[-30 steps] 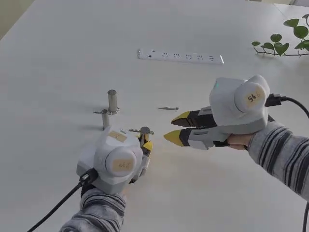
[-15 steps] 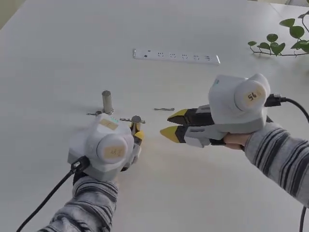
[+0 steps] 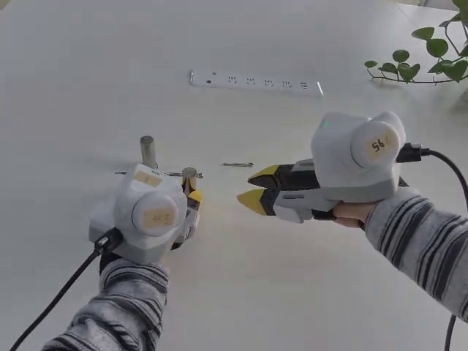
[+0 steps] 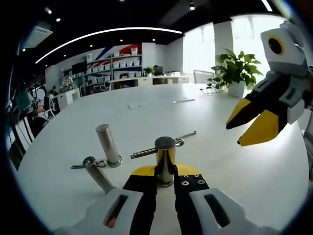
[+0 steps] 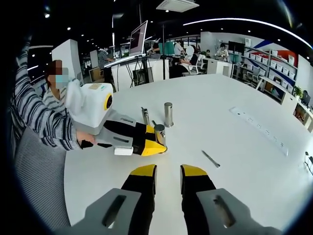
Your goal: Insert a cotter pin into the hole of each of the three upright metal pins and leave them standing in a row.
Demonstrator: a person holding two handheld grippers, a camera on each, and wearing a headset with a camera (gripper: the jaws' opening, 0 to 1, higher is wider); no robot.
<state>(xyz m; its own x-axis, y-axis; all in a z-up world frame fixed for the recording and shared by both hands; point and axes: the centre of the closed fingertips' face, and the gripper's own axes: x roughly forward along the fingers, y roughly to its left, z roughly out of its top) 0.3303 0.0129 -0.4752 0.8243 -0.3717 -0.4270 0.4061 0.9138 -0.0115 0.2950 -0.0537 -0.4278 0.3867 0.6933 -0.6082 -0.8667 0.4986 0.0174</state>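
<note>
My left gripper (image 3: 191,199) is shut on an upright metal pin (image 4: 165,159) that has a cotter pin (image 4: 145,152) through its head; this pin (image 3: 189,174) stands just beyond the gripper body. A bare metal pin (image 3: 148,150) stands upright behind it, also seen as the bare pin (image 4: 108,145). A third pin (image 4: 96,172) carries a cotter pin and leans in the left gripper view; in the head view my left gripper hides most of it. A loose cotter pin (image 3: 238,164) lies on the table. My right gripper (image 3: 251,189) hovers open to the right, nothing between its jaws (image 5: 168,171).
A white power strip (image 3: 254,82) lies at the far side of the white table (image 3: 292,278). A green plant (image 3: 431,55) trails in at the far right. Cables run from both grippers toward me.
My left gripper has carried its pin a little away from me, closer to the other two pins. The right gripper has hardly moved. The head view has shifted.
</note>
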